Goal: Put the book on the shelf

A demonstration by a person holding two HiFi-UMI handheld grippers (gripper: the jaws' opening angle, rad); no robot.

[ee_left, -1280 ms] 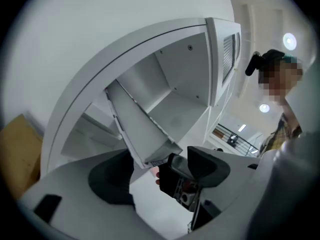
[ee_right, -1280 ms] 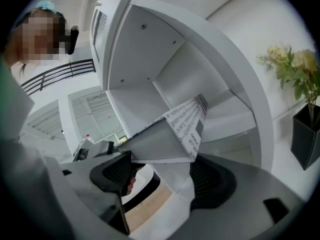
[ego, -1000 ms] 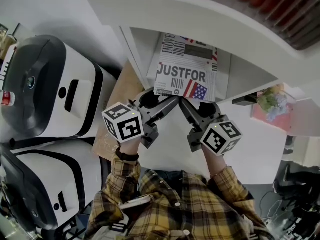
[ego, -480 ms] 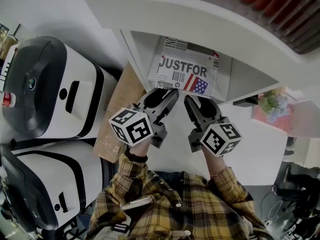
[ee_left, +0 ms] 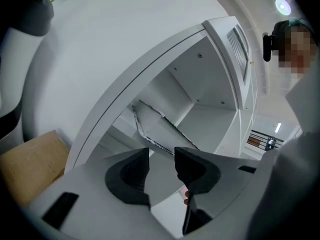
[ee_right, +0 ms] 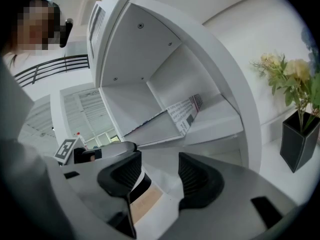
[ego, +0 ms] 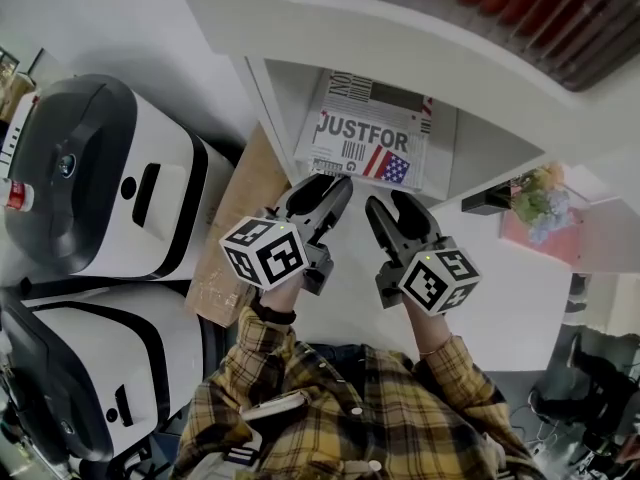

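The book [ego: 366, 140] lies flat inside the white shelf [ego: 272, 103], in its open cubby. It's cover up, with big JUSTFOR lettering, a barcode and flag stripes. Left of the shelf there's a brown board [ego: 238, 230] and bulky white machines [ego: 95, 168]; right of the shelf, flowers [ego: 533, 193]. The left gripper [ego: 322, 182] and right gripper [ego: 388, 202] hover just in front of the shelf, fingers spread apart, gripping nothing.
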